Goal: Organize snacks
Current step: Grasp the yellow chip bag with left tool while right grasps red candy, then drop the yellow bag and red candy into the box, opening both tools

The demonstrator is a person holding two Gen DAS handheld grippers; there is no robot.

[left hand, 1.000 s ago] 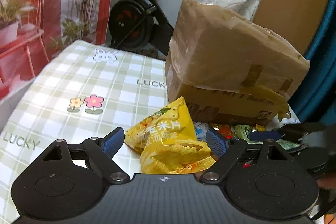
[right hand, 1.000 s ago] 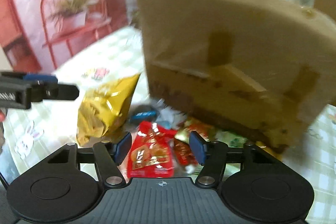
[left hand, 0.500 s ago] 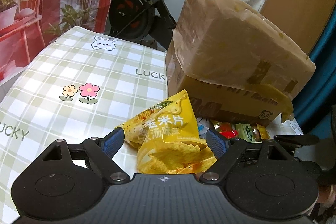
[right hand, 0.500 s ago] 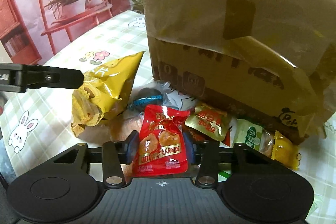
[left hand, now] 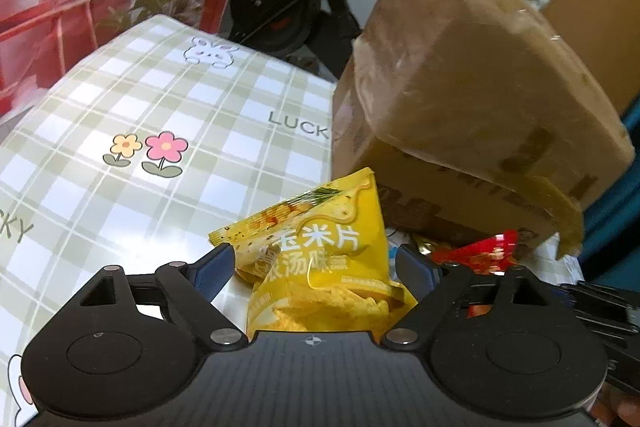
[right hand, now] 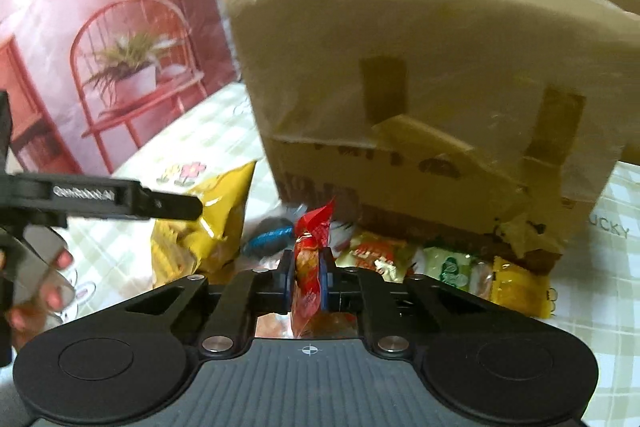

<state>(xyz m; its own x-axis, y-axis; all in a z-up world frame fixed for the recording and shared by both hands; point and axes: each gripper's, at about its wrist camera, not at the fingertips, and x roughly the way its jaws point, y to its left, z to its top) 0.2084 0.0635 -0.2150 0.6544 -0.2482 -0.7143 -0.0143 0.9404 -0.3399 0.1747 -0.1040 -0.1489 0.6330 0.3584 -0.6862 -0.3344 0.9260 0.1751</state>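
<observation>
Our right gripper (right hand: 307,281) has just closed its jaws on the small red foil snack packet (right hand: 310,259), light and crinkly, pinched flat at mid-body in front of the taped brown cardboard box (right hand: 420,99). Our left gripper (left hand: 316,267) stands open astride the puffy yellow corn-chip bag (left hand: 320,259) on the checked tablecloth (left hand: 140,115); we judge it fragile, best taken gently by its sealed edge.

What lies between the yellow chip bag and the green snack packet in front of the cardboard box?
In the right wrist view, a blue-striped packet, the red snack packet and a gold-red packet lie between the yellow chip bag and the green snack packet.
</observation>
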